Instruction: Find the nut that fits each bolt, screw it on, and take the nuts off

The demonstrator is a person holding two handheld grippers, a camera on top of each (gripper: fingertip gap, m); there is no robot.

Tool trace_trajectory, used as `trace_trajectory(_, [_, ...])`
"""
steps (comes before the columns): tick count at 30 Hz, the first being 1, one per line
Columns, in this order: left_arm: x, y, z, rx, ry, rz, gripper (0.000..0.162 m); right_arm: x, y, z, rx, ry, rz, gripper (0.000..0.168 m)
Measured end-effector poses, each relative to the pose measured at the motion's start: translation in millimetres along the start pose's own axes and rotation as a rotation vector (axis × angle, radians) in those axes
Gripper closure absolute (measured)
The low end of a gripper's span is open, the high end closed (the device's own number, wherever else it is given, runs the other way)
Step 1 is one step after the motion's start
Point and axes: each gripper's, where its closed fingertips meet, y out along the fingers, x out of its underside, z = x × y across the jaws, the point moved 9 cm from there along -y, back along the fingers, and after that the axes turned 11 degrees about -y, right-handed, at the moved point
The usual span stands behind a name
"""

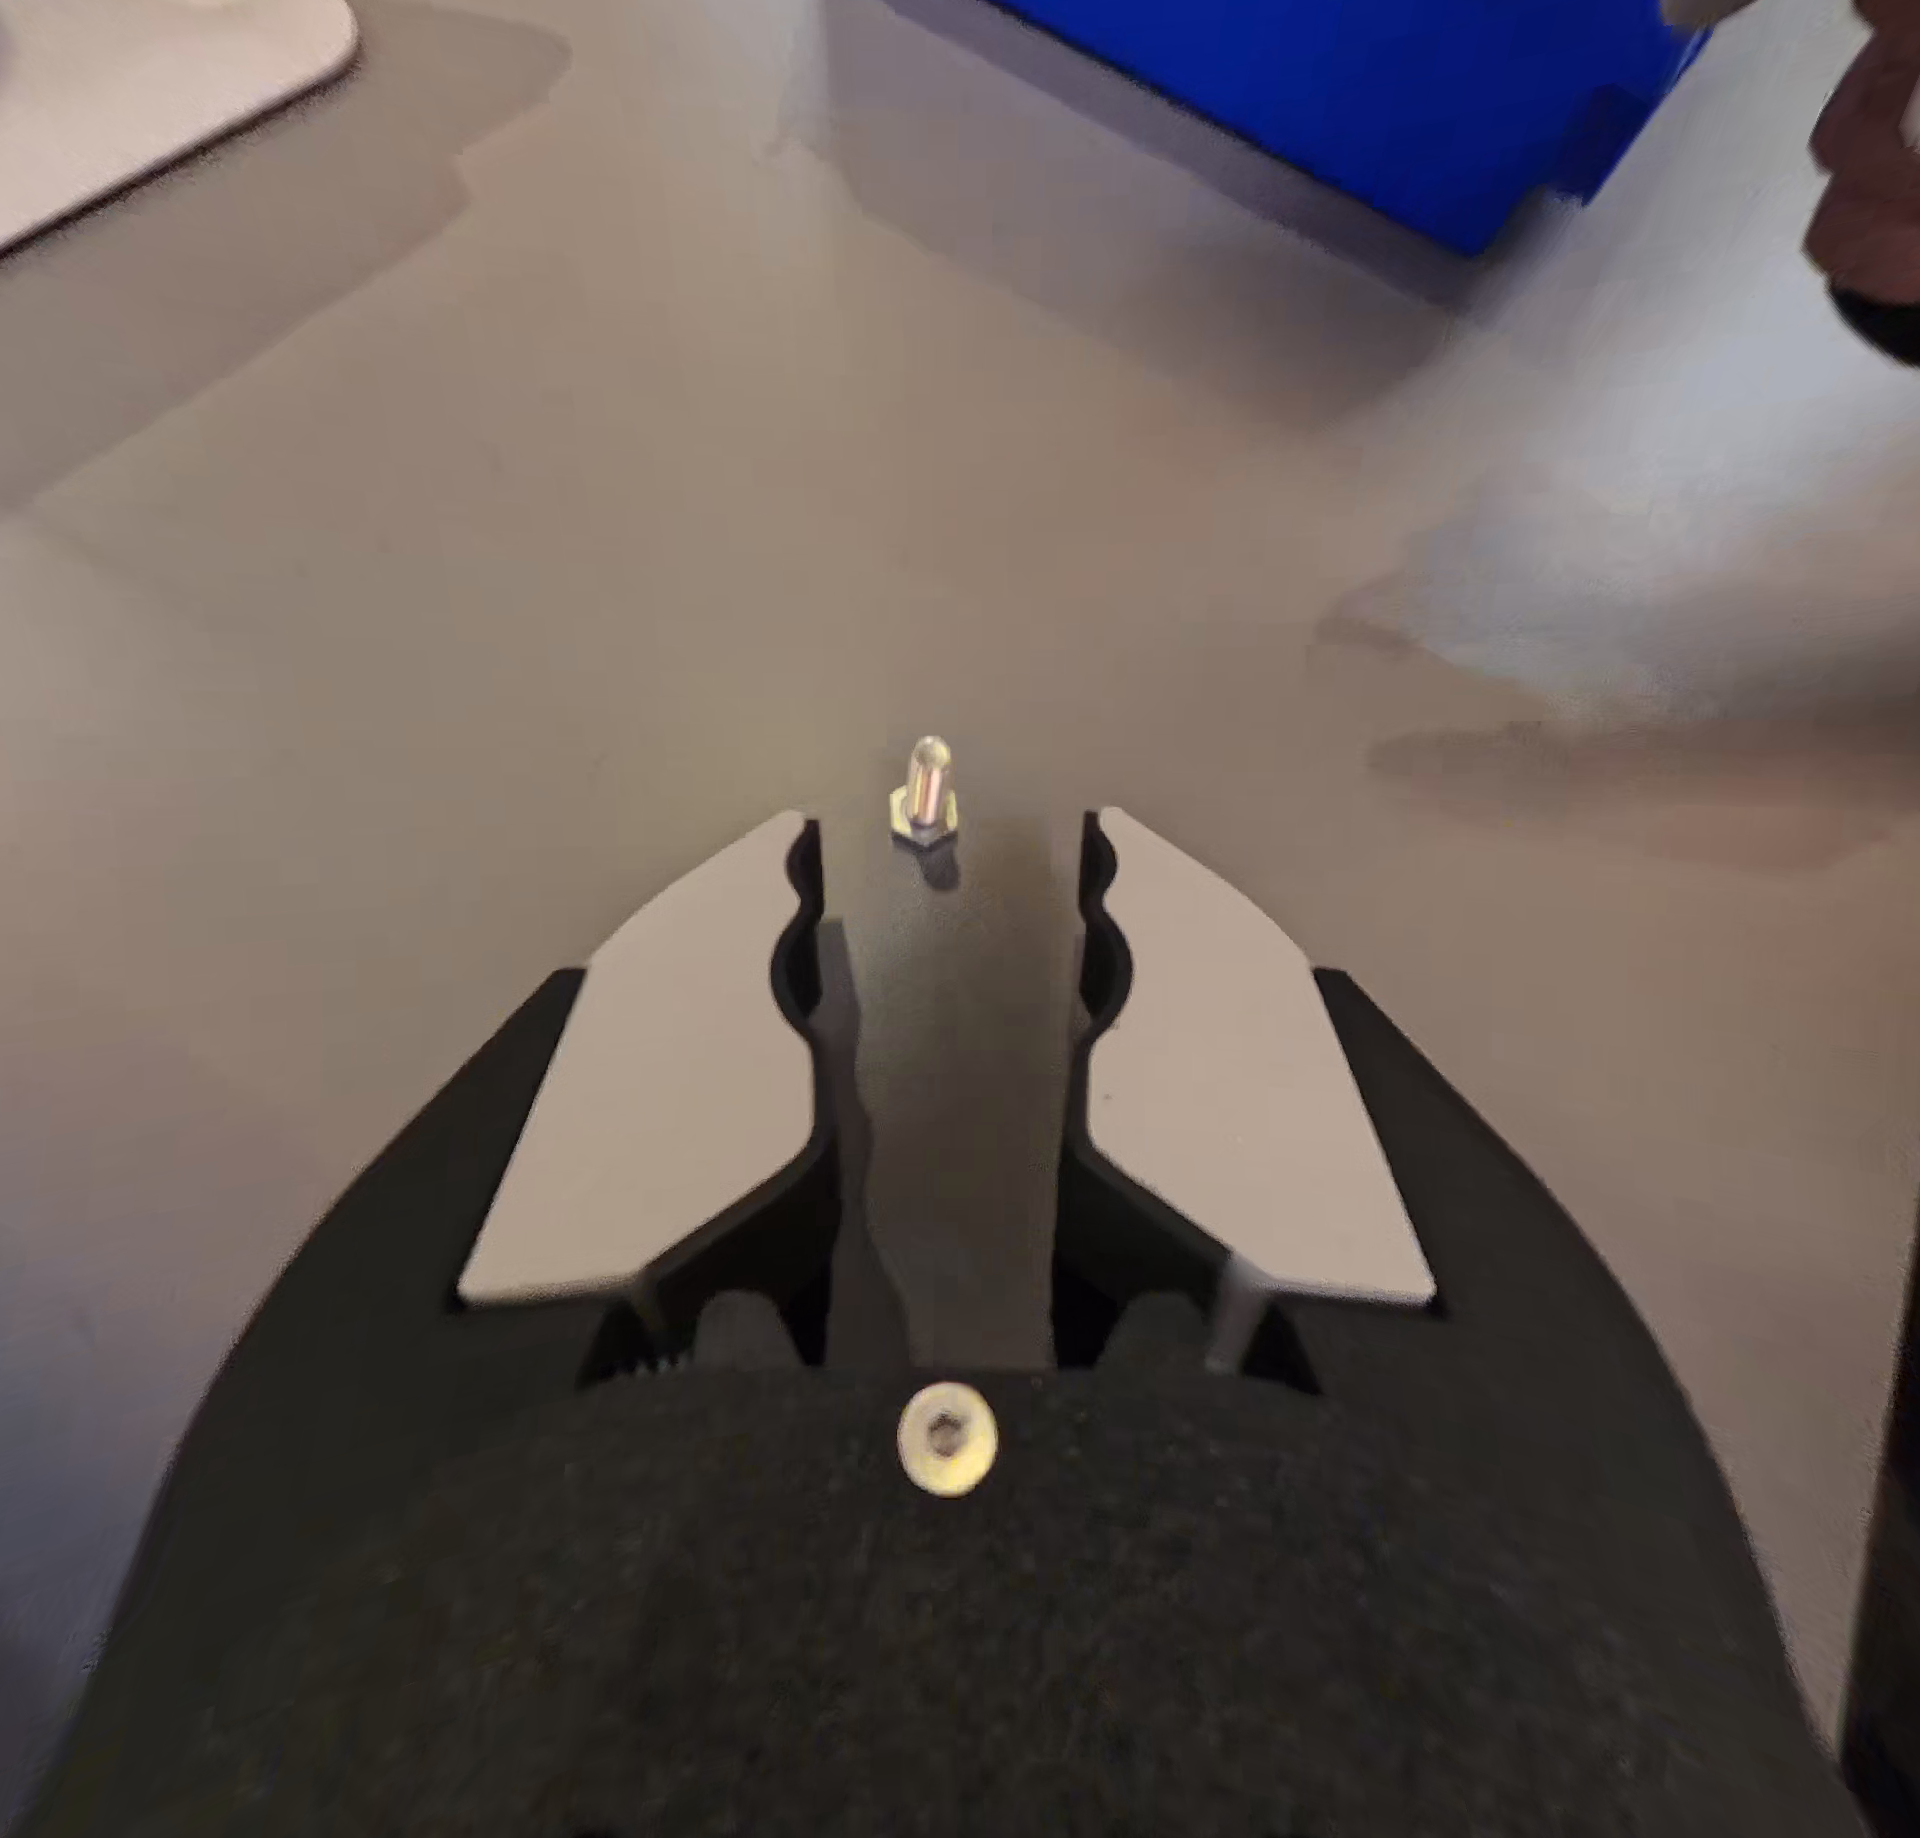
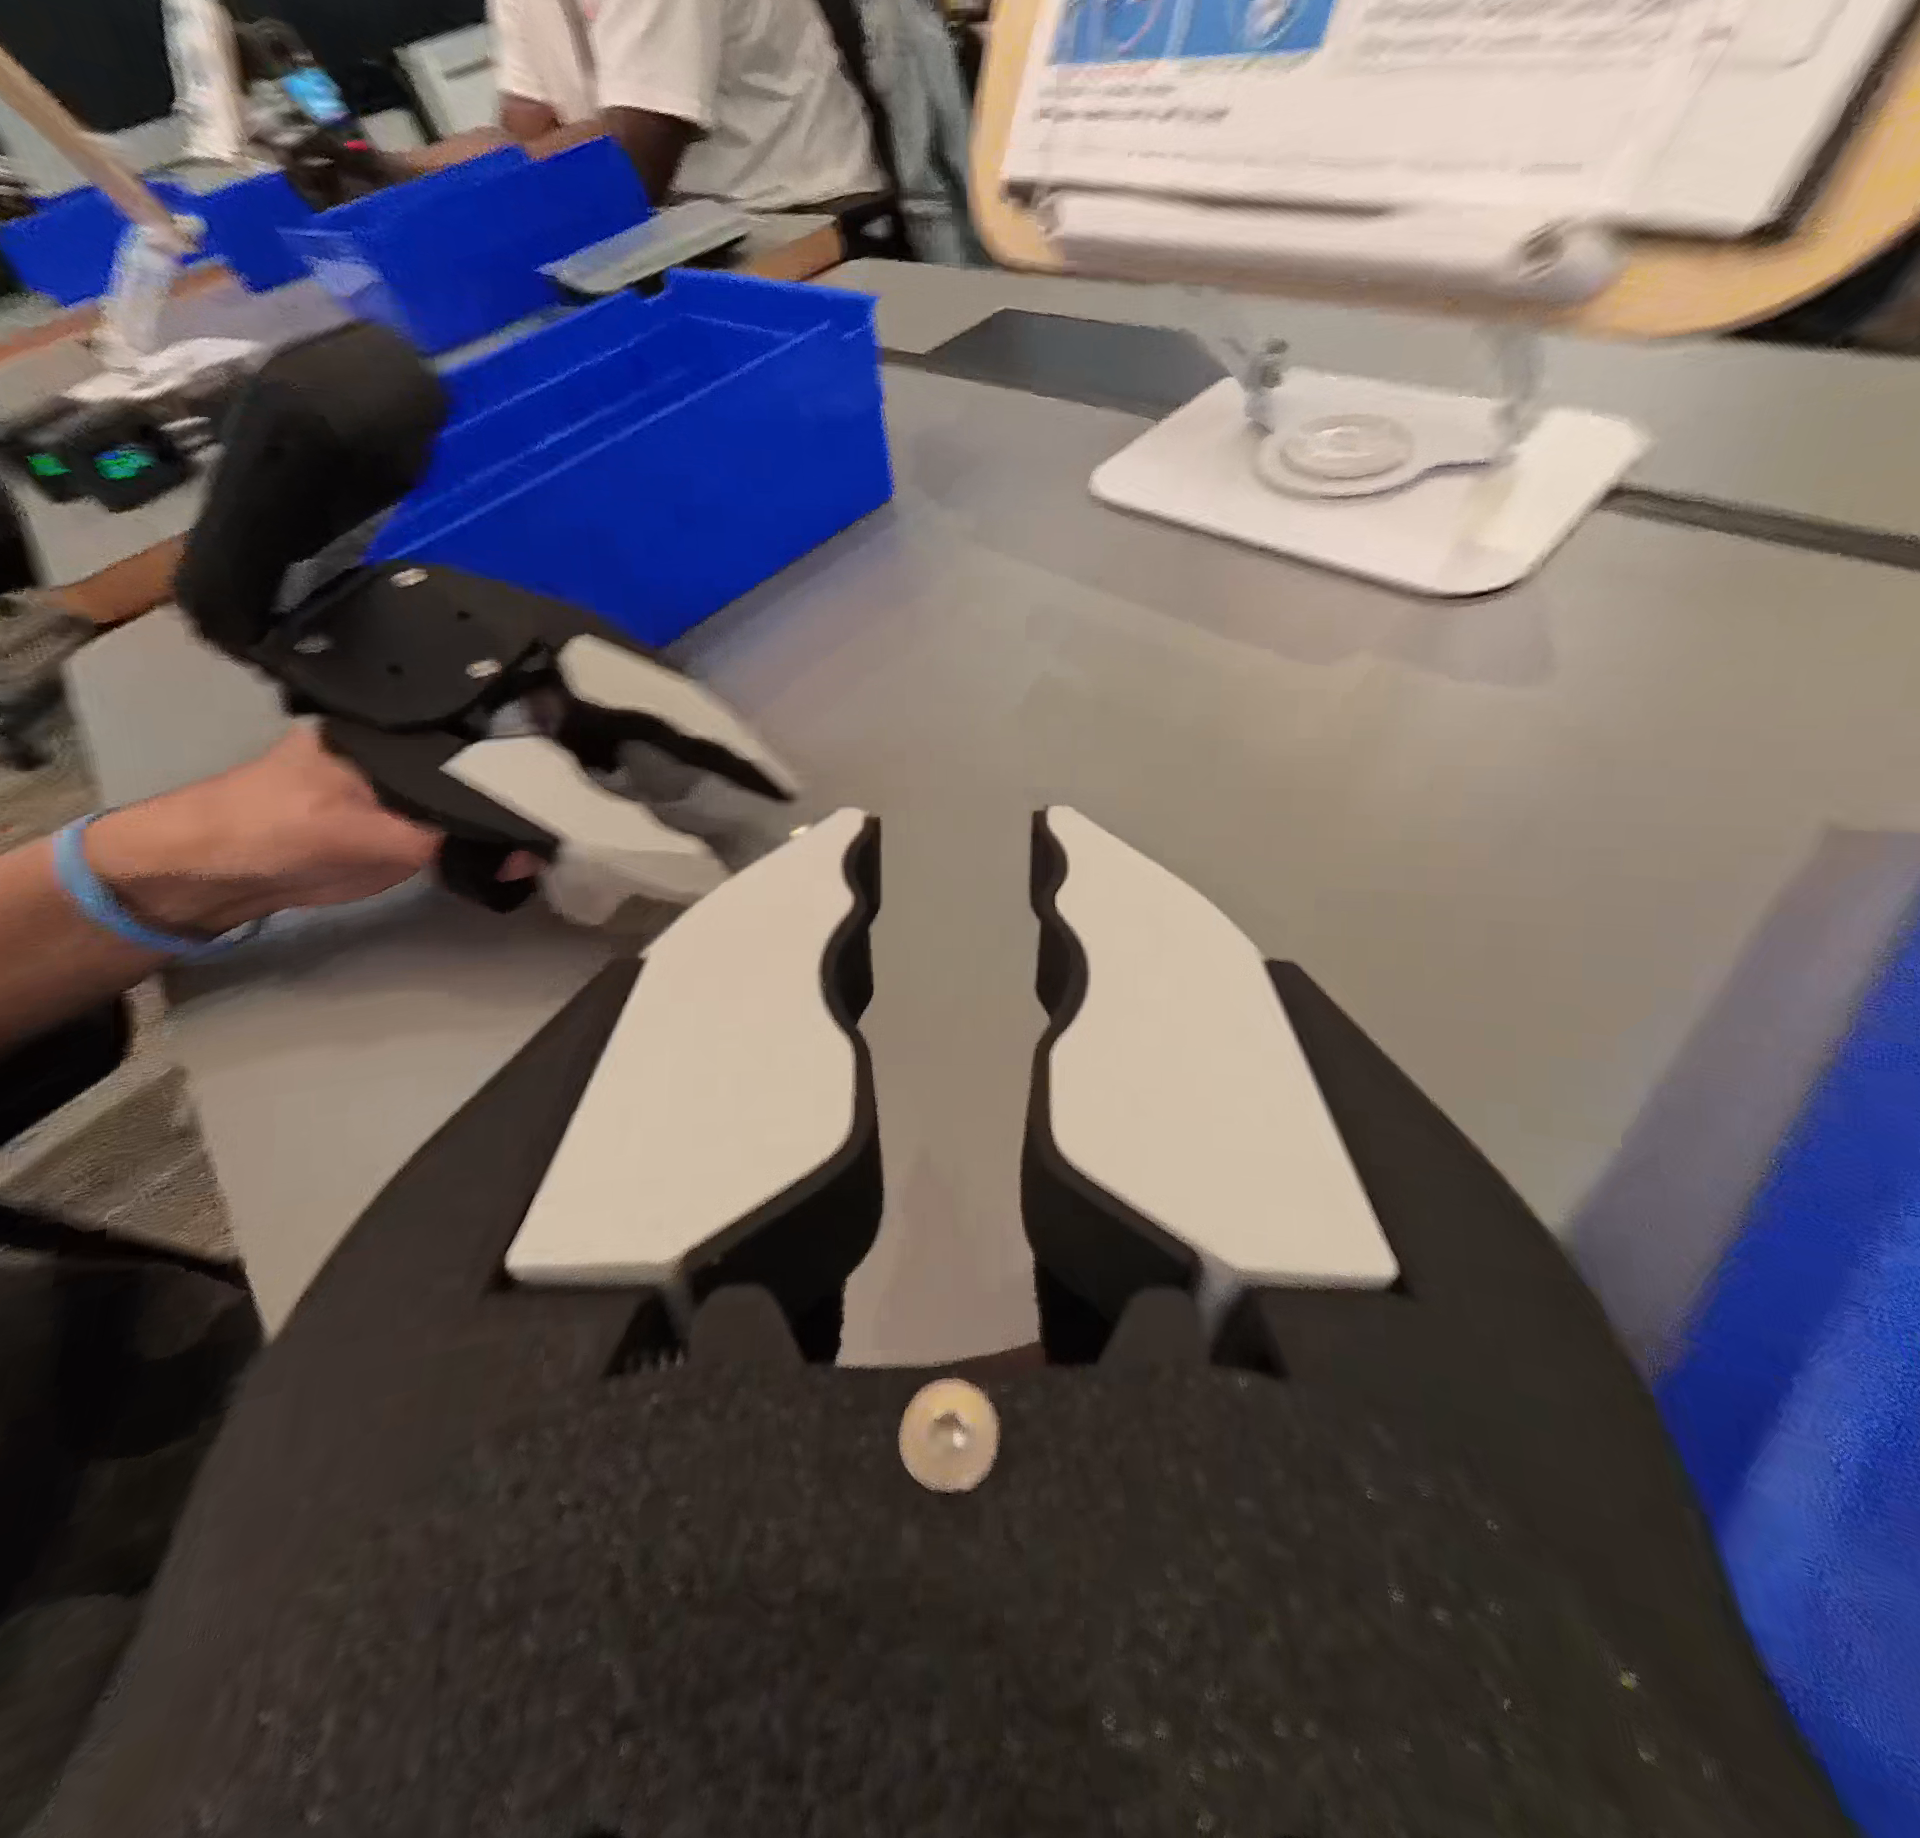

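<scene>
A small brass-coloured bolt [image 1: 924, 791] stands upright on its hex head on the grey table [image 1: 727, 562], just ahead of my left gripper [image 1: 948, 824]. The left gripper is open and empty, its tips to either side of the bolt and slightly short of it. My right gripper [image 2: 954, 824] is open and empty above the table. In the right wrist view the left gripper [image 2: 753, 806] shows at the left, held by a hand [image 2: 260, 843], fingers apart and low over the table. The bolt is hidden there. No nut is in view.
A blue bin [image 2: 665, 458] stands behind the left gripper; it also shows in the left wrist view [image 1: 1299, 53]. A white stand base [image 2: 1371, 489] carries a board with papers [image 2: 1455, 74]. A blue cloth [image 2: 1829, 1269] lies at the right. People stand at the back. Across from one pair of fingers to the other is roughly 15 centimetres.
</scene>
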Motion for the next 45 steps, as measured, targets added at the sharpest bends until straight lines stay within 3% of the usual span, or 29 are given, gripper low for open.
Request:
trace_trajectory(4, [3, -27, -7, -0.061, -0.122, 0.160, 0.116, -52, -45, 65, 0.240, 0.011, -0.029, 0.141])
trace_trajectory(7, [4, -34, -15, -0.050, -0.215, 0.237, 0.116, -89, -57, 163, 0.387, 0.033, -0.121, 0.139])
trace_trajectory(9, [4, -37, -18, -0.031, -0.243, 0.263, 0.116, -102, -44, 240, 0.438, 0.056, -0.238, 0.139])
trace_trajectory(13, [2, -44, -22, -0.016, -0.217, 0.329, 0.118, -94, 15, 364, 0.302, 0.005, -0.533, 0.133])
trace_trajectory(18, [3, -47, -21, 0.016, -0.171, 0.349, 0.118, -44, 66, 455, 0.220, -0.298, -1.011, 0.129])
trace_trajectory(23, [3, -50, -18, 0.055, -0.140, 0.376, 0.121, -20, 102, 507, 0.213, -0.360, -1.110, 0.134])
trace_trajectory(29, [3, -51, -26, 0.145, -0.210, 0.379, 0.121, 8, 118, 546, 0.200, -0.318, -1.214, 0.134])
trace_trajectory(45, [2, -52, -30, 0.198, -0.254, 0.381, 0.120, 29, 125, 572, 0.198, -0.240, -1.206, 0.141])
